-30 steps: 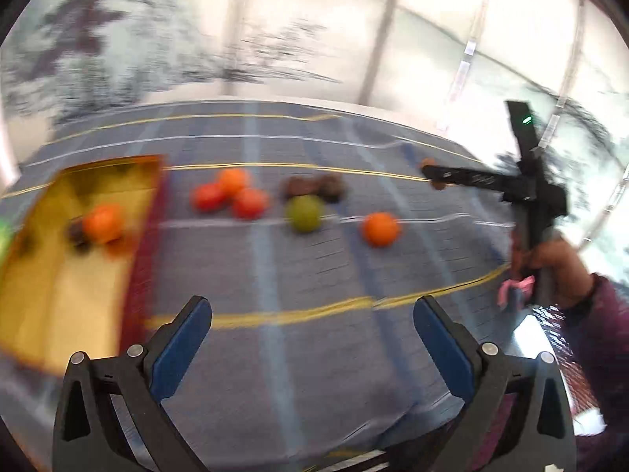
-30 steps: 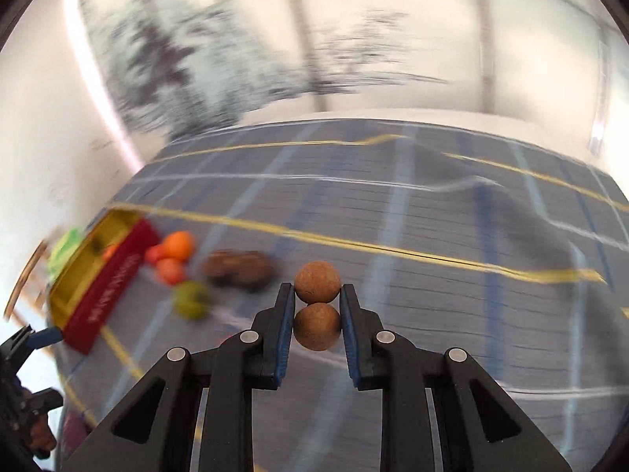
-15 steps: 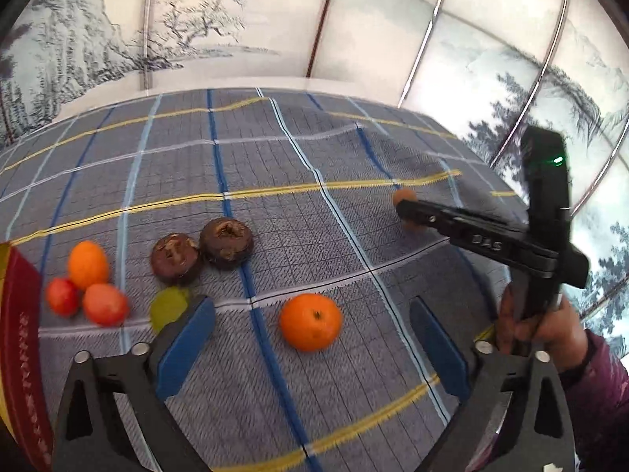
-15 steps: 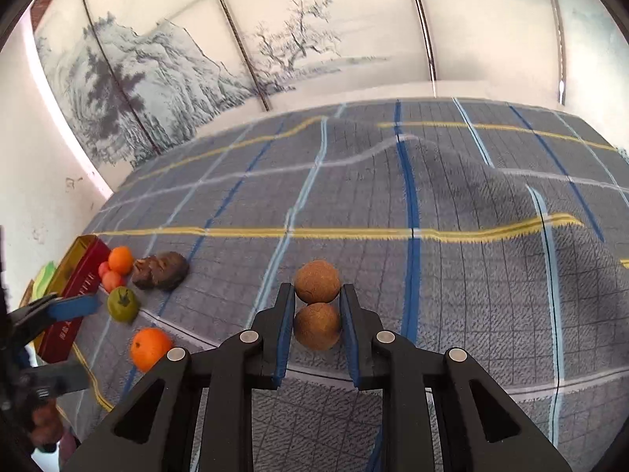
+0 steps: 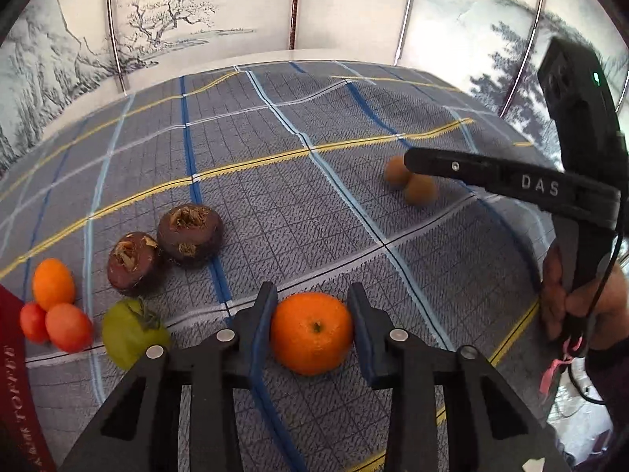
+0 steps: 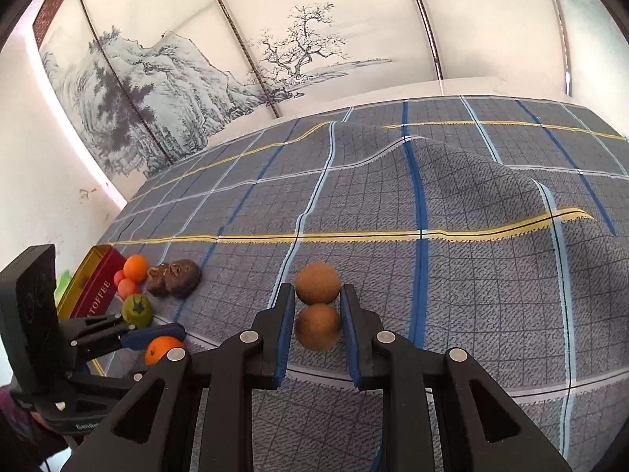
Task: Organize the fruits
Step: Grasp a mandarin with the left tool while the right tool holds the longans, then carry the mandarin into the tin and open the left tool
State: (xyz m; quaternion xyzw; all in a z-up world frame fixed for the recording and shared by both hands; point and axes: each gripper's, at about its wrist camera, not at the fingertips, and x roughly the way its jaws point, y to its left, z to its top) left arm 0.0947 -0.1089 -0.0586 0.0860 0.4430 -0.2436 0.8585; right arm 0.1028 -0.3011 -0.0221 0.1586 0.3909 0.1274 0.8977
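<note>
My left tool point(image 5: 312, 316) straddles the orange point(image 5: 311, 332), which sits on the plaid cloth point(image 5: 275, 196) over the bench. Its jaws are closing, and the blue pads look to be touching both sides of the fruit. My right tool point(image 6: 317, 316) is clamped on the nearer of two brown fruits point(image 6: 317, 326); the second brown fruit point(image 6: 317, 281) rides just beyond the fingertips, touching the first. From the left wrist both brown fruits show at the right tool's tip, slightly blurred.

Left of the orange lies a green fruit point(image 5: 131, 332), near the left tool's finger. Beyond it, two dark purple-brown fruits point(image 5: 165, 247) rest side by side, touching. Further left, a small orange fruit point(image 5: 53, 283) and two red ones point(image 5: 59, 324) cluster together against a red tin point(image 6: 96, 291) with a gold inside and lettering on its wall.

The cloth is rumpled into a ridge on the far right side. A person's hand point(image 5: 582, 299) grips the right tool's handle. Painted screen panels point(image 6: 275, 51) with trees and mountains stand behind the bench.
</note>
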